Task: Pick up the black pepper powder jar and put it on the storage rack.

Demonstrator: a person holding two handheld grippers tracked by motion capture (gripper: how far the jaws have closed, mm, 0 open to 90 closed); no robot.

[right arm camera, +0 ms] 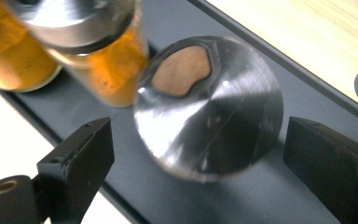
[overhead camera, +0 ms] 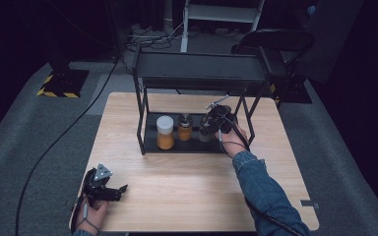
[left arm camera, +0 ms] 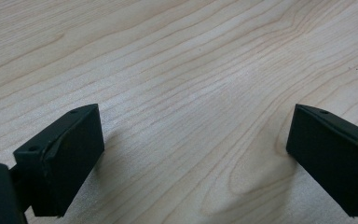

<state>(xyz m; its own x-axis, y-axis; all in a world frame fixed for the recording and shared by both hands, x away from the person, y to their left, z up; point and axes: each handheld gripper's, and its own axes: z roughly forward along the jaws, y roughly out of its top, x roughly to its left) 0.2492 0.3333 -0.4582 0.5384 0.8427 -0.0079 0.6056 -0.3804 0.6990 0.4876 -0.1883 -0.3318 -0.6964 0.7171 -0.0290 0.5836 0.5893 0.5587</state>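
A black two-tier rack (overhead camera: 141, 118) stands at the back of the wooden table (overhead camera: 187, 187). Its lower shelf (right arm camera: 242, 205) holds three spice jars: a white-lidded one (overhead camera: 165, 132), a metal-lidded one with orange powder (overhead camera: 185, 128) and a third (overhead camera: 205, 132) partly behind my right gripper (overhead camera: 215, 120). In the right gripper view the third jar's round metal lid (right arm camera: 209, 107), with a window onto brown contents, lies between the jaws of my right gripper (right arm camera: 203, 135), which stand open and clear of it. My left gripper (overhead camera: 120, 189) rests open at the table's front left, with bare wood between its fingers (left arm camera: 70, 154).
The rack's top shelf (overhead camera: 202, 69) hangs over the jars and my right gripper, and its slanted black struts (overhead camera: 248, 110) stand just right of the hand. Orange-filled jars (right arm camera: 112, 60) crowd the left of the right gripper view. A cable (overhead camera: 64, 132) runs across the floor at left.
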